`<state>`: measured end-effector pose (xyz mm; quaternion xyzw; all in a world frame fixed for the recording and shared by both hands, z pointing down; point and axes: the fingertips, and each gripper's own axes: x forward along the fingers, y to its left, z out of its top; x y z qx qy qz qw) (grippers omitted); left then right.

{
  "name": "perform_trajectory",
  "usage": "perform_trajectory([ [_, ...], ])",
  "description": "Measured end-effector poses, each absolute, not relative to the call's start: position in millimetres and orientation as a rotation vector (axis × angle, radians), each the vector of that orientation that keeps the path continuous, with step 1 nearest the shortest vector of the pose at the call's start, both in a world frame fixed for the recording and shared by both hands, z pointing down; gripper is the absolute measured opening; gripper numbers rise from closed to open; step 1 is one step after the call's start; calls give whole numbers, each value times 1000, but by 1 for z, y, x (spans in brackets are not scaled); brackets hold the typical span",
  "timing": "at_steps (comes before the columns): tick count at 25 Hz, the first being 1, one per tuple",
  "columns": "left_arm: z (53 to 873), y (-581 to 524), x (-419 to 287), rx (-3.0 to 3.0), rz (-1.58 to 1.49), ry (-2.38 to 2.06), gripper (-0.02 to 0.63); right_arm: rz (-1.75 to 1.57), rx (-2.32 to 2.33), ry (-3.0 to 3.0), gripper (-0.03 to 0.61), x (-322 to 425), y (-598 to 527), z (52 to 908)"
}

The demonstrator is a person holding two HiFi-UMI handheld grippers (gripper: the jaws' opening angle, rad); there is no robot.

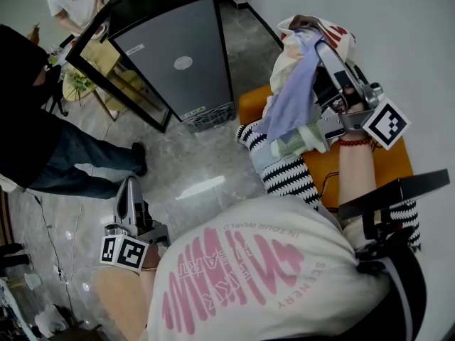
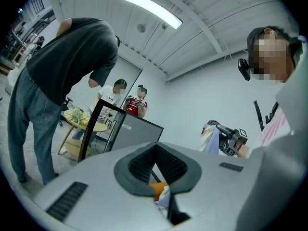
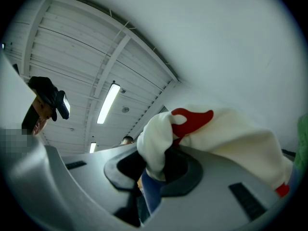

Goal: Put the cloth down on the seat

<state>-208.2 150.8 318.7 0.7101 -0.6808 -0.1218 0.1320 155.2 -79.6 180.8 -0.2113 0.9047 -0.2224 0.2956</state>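
Note:
The cloth (image 1: 295,84) is a bundle of cream fabric with red print, lavender and green layers. My right gripper (image 1: 321,50) is shut on it and holds it up above the orange seat (image 1: 373,160) at the right, near the white wall. In the right gripper view the cream and red cloth (image 3: 211,134) bulges out of the right gripper (image 3: 154,166), with a blue fold pinched lower down. My left gripper (image 1: 128,188) hangs over the floor at the lower left, shut and with nothing in it. In the left gripper view its pads (image 2: 144,160) meet at the tips.
A black-and-white striped cloth (image 1: 286,177) lies across the seat's near edge. A black glass-door cabinet (image 1: 178,55) stands on the marble floor behind. A person in dark clothes (image 1: 43,141) stands at the left, near a small round table (image 1: 77,85). Cables (image 1: 53,240) run on the floor.

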Motion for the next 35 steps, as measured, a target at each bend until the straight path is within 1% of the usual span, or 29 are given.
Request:
perform_trajectory([
  [7,319,140,-210,2072,-324,-1947,9,-622,-570,2407,83,143,-88,187],
  [18,322,94,-258,2121,-283,-1801,9,-659,-713,2401,83,108,-100,194],
  [25,315,9,-308,2208,-220,-1713,9,-652,-821,2314,81,81,-157,199],
  [35,314,-31,-369,2247,-179,-1644,9,-517,-1000,2244,83,62,-188,178],
])
